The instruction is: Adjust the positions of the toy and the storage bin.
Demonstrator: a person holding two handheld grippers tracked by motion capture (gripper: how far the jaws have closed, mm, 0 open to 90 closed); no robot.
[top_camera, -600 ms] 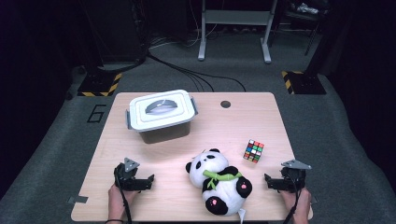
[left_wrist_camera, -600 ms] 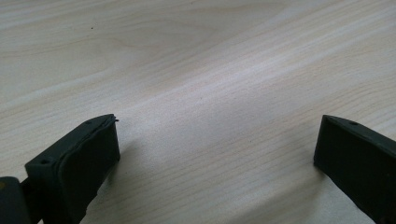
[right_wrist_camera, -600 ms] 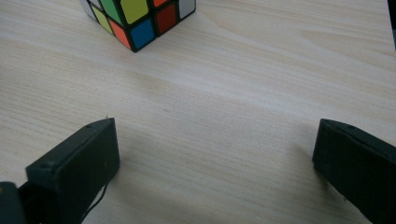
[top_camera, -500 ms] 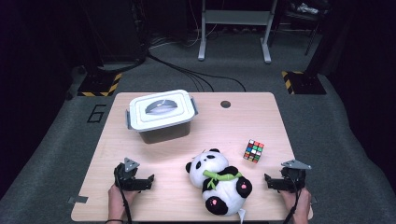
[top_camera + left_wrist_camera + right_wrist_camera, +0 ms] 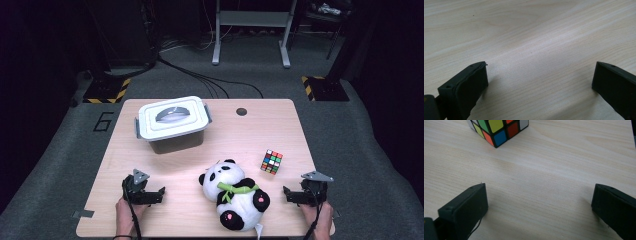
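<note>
Beside the fluffy black-and-white plush panda (image 5: 235, 196), both black two-jaw grippers, left gripper (image 5: 150, 195) and right gripper (image 5: 295, 195), rest spread empty on pale wood-grain table (image 5: 210, 155); glossy multicoloured puzzle cube (image 5: 496, 130), beyond panda, is cropped

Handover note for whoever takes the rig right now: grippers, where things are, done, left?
Left gripper: open, empty, low over bare wood at the near left of the light wooden table.
Right gripper: open, empty, near right edge; the multicoloured puzzle cube sits just ahead of it.
Black-and-white plush panda with green scarf: lying on the table between the grippers.
Grey plastic box with white clip-on lid: far left, lid on.
Done: nothing visibly handled.
Left: likely everything; first the cube or panda.
</note>
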